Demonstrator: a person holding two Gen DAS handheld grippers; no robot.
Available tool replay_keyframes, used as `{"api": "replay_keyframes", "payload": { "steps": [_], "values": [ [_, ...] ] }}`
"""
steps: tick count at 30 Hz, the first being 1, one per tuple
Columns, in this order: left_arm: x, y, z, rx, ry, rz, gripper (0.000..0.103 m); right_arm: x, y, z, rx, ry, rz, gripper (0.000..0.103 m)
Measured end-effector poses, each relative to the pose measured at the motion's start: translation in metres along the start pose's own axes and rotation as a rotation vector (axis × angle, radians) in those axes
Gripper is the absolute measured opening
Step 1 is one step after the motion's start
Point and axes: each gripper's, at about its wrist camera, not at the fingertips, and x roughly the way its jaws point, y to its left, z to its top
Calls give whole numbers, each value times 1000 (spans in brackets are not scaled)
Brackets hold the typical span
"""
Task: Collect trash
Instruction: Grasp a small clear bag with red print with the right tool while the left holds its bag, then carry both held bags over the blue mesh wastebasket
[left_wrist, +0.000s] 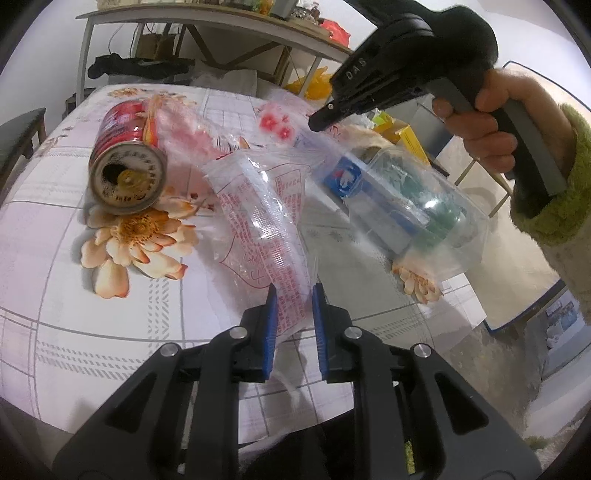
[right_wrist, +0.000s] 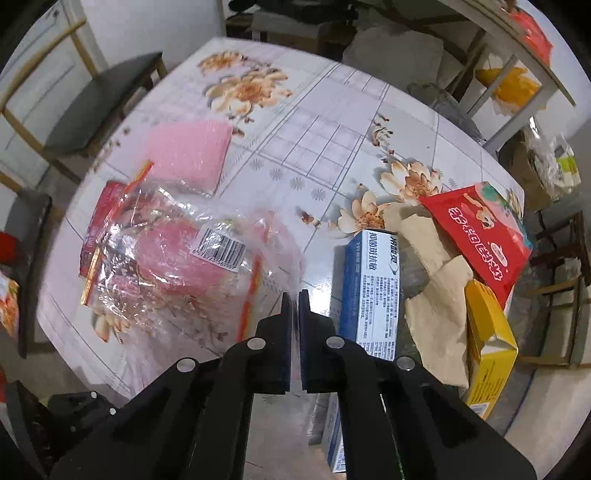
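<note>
In the left wrist view my left gripper (left_wrist: 294, 295) is open, its blue pads either side of the near edge of a clear bag with red print (left_wrist: 266, 221) lying on the flowered table. A dented red can (left_wrist: 127, 162) lies to the left. My right gripper (left_wrist: 319, 120), held by a hand, is shut on a clear plastic bag (left_wrist: 413, 206) holding a blue-white box and a green item. In the right wrist view my right gripper (right_wrist: 294, 295) is shut on thin clear film. A crumpled clear wrapper with a barcode (right_wrist: 177, 266) lies left, a blue-white box (right_wrist: 373, 291) right.
A pink sponge pad (right_wrist: 188, 155), beige paper (right_wrist: 439, 295), a red snack packet (right_wrist: 480, 236) and a yellow box (right_wrist: 491, 343) lie on the table (right_wrist: 317, 122). A chair (right_wrist: 96, 107) stands at the far left. Shelves with clutter (left_wrist: 229, 33) stand behind.
</note>
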Motion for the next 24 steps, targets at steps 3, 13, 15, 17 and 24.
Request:
{"api": "replay_keyframes", "payload": {
  "steps": [3, 13, 15, 17, 24],
  "values": [
    [-15, 3, 3, 0, -48, 19, 15, -14, -2, -1, 27, -56, 27, 3],
    [-121, 95, 47, -188, -352, 332, 14, -47, -6, -2, 71, -196, 134, 3],
    [-116, 117, 55, -219, -341, 392, 14, -48, -4, -3, 72, -205, 152, 3],
    [-100, 133, 61, -252, -304, 399, 14, -48, -3, -4, 73, -208, 160, 3],
    [-73, 136, 61, -254, -249, 380, 14, -53, -10, -7, 88, -225, 159, 3]
  ]
}}
